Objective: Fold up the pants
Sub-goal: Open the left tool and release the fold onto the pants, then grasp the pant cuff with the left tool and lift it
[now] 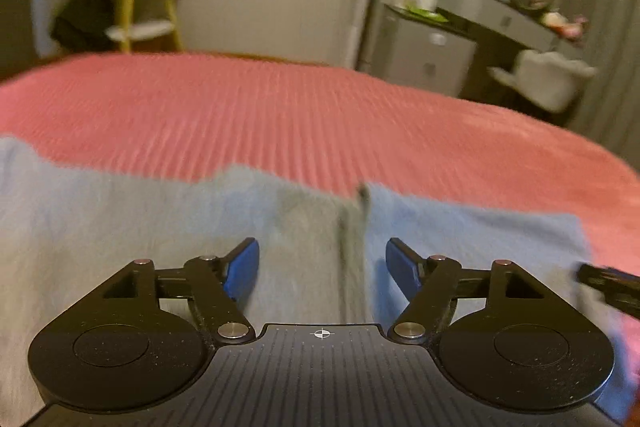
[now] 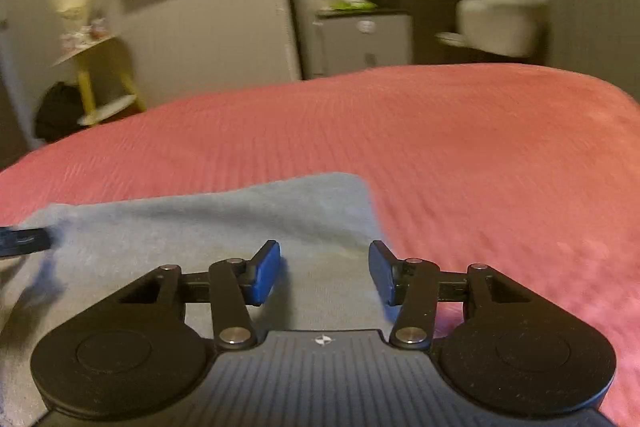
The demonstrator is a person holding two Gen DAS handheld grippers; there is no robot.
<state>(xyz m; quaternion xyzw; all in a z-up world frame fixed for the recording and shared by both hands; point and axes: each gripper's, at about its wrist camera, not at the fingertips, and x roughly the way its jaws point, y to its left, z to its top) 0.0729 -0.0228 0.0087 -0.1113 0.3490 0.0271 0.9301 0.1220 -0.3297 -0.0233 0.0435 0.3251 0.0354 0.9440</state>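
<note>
I hold both blue-padded black grippers, left gripper and right gripper, wide apart, gripping nothing (frames blurred), over the grey-blue fabric pants on the pink ribbed bedspread, apparently poised to pinch an edge.

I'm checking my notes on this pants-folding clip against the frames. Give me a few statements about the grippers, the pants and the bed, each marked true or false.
1. Both grippers are open. True: the left gripper and right gripper show wide gaps.
2. The pants are red. False: they are blue-grey.
3. The pants lie on a pink-red bedspread. True.
4. The right gripper clamps the fabric. False: its blue fingers stand apart, holding nothing.
</note>
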